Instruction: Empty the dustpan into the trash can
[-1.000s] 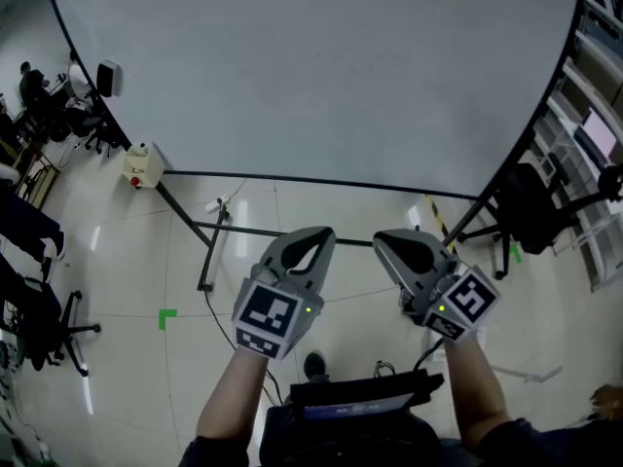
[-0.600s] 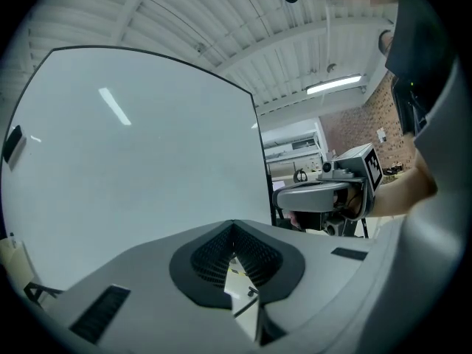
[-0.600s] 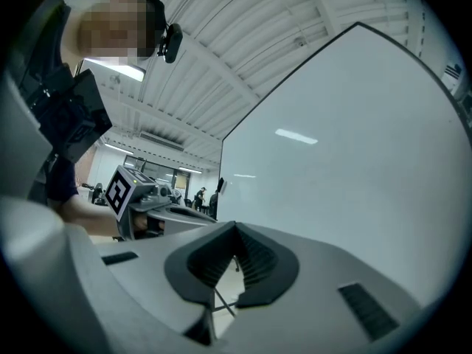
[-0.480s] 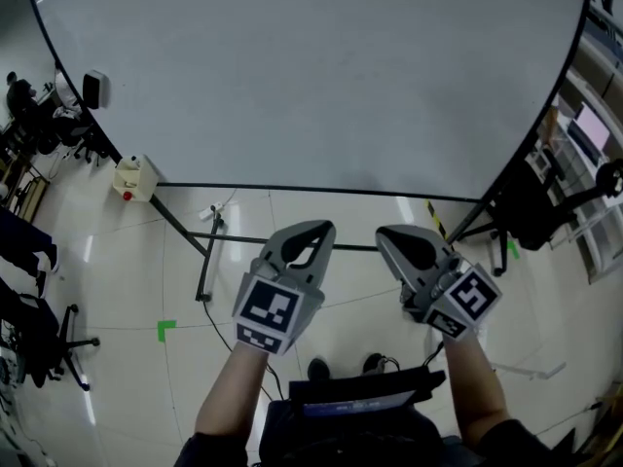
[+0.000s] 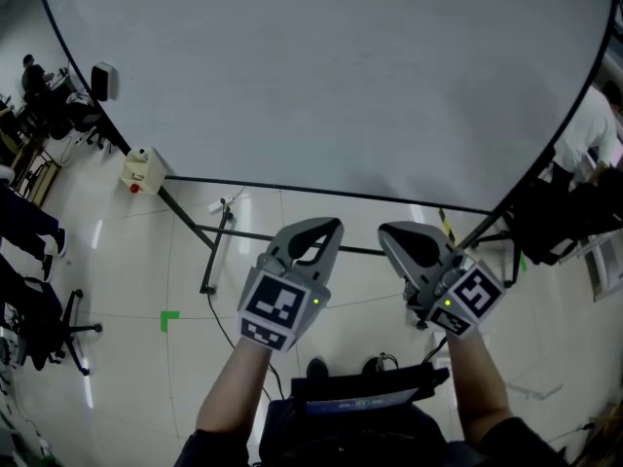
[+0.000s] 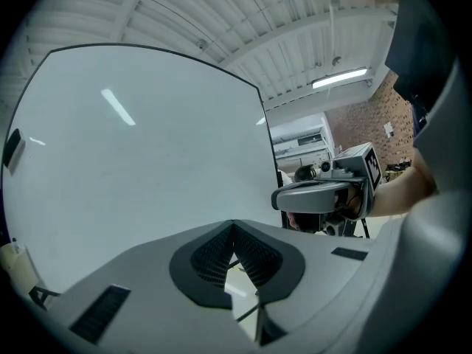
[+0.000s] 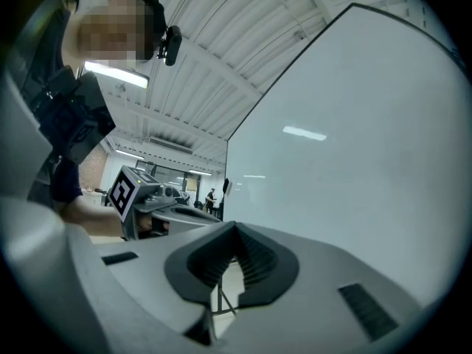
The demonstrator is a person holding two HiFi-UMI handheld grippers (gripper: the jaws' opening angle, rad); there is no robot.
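Grey moulded plastic makes up both tools; the left tool and the right tool are held side by side in front of the person's waist, roughly level, noses towards a big pale board; each is clenched on nothing – in its own view the black ribbed pads meet in a tight V, and only floor and stand legs show through the small gap beneath; each carries a marker cube printed with black-and-white squares and a small green light on the shell

Neither the dustpan nor the trash can appears in any view, so where they stand cannot be told; two empty, closed tools fit a dustpan waiting somewhere out of sight to be picked up, and they fit just as well one already tipped out and set down; the paired, level carry reads to me as a travelling posture rather than a reach, since nothing lies within range of the jaws

The board is matte and smooth with a thin black edge, and it rests on a stand of slim black tubes with slanted braces – presumably splayed wide to keep so broad a panel steady; the floor is cream tile, glossy enough to throw back the ceiling lights; a small green tape mark sticks to it near the stand, a boxy cream unit with a red knob sits by the board's left corner, and a dark wheeled office chair stands well off to the left
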